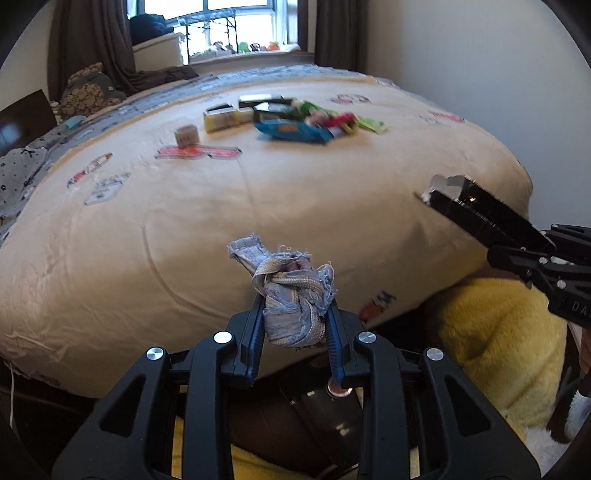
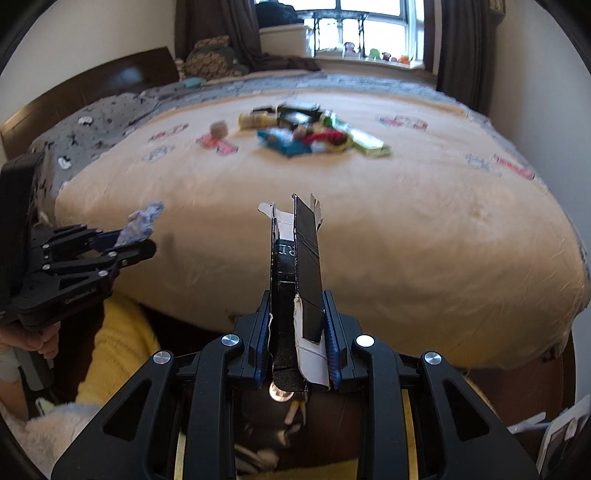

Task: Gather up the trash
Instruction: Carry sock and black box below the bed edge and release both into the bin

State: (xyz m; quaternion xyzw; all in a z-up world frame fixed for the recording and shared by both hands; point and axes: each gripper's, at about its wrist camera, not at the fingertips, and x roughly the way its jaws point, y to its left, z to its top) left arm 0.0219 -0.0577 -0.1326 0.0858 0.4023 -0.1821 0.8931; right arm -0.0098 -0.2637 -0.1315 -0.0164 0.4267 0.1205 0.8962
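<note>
Two tools hang over the near edge of a bed [image 1: 221, 206], each pinching a piece of trash. The left tool [image 1: 295, 325] has its blue pads pressed onto a crumpled rag [image 1: 291, 291] of frayed grey-blue cloth, which bulges up past the fingertips. Seen from the right wrist, the same tool [image 2: 125, 240] sits off to that camera's left, with the rag [image 2: 142, 223] poking out ahead of it and a hand [image 2: 29, 341] gripping its handle below.

Ahead of both tools, well apart from them on the beige cover, lies a pile [image 1: 295, 118] of wrappers and small boxes, blurred; a small cube [image 1: 187, 136] sits just left of it. A window [image 1: 218, 22] stands beyond the bed.

The right tool [image 2: 297, 343] clamps a flattened black carton [image 2: 295, 258] with white torn edges, held upright on edge and reaching forward well past the fingertips. From the left wrist, this tool [image 1: 509, 236] comes in from that camera's right, with the carton [image 1: 472, 206] sticking out toward the bed. Below both tools lies yellow fleece [image 1: 495, 332].
</note>
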